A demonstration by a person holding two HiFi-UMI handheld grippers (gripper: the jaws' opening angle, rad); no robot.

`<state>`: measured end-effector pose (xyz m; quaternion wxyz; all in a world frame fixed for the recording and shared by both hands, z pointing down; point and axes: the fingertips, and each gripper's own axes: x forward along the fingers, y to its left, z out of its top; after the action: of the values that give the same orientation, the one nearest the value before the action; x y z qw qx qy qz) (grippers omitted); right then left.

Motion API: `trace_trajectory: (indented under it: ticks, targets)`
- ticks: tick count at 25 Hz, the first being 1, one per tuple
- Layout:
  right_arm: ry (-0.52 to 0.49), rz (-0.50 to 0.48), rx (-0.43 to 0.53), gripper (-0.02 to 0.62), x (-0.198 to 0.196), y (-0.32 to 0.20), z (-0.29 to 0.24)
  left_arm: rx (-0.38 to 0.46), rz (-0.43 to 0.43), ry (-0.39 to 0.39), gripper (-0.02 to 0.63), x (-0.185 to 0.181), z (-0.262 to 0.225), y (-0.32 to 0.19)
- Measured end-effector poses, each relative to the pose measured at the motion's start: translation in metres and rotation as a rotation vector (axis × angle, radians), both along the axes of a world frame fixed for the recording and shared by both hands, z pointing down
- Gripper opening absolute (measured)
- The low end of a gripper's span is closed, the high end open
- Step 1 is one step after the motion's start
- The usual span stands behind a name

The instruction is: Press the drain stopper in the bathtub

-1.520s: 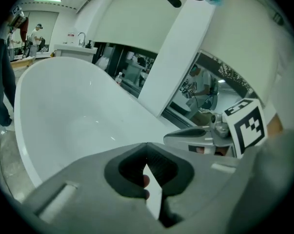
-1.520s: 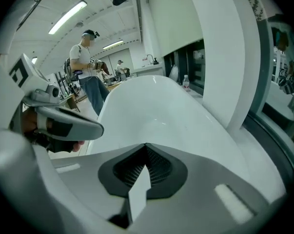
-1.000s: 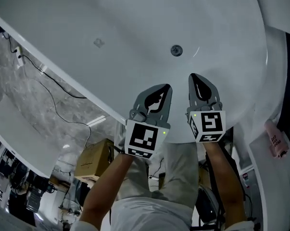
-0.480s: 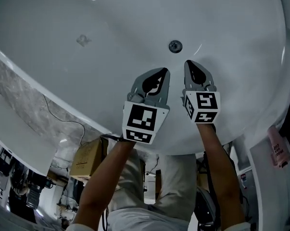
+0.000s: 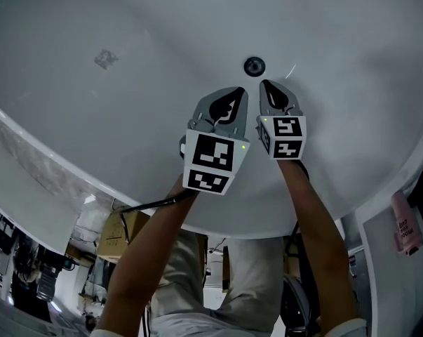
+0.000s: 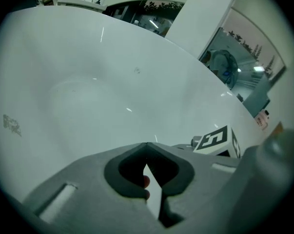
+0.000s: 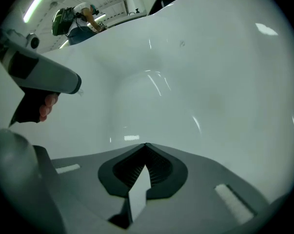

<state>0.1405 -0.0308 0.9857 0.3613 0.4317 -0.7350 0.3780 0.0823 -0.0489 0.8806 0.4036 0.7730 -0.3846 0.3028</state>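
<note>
The white bathtub fills the head view, and its round dark drain stopper sits on the tub floor near the top middle. My right gripper is shut, with its tip just below and right of the stopper, a small gap away. My left gripper is shut too, slightly lower and to the left. In the left gripper view the jaws meet at a point over bare tub wall, and it is the same in the right gripper view. Neither gripper view shows the stopper.
A grey patch marks the tub floor at the left. A pink bottle stands on the ledge at the right. A cardboard box and a black cable lie outside the tub rim, below left.
Both grippers have moved forward over the rim and deeper into the tub, closing on the drain stopper. Both stay shut.
</note>
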Motion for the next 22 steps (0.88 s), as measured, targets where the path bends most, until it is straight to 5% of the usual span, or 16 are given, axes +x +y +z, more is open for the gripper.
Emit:
trace_trajectory:
  ticks: [11, 22]
  targets:
    - [0.015, -0.026, -0.08, 0.0, 0.002, 0.001, 0.081, -0.113, 0.04, -0.074, 0.005, 0.004, 0.087, 0.022]
    - [0.047, 0.0, -0.234, 0.001, 0.003, 0.007, 0.132, -0.132, 0.005, -0.082, 0.005, 0.0, 0.11, 0.011]
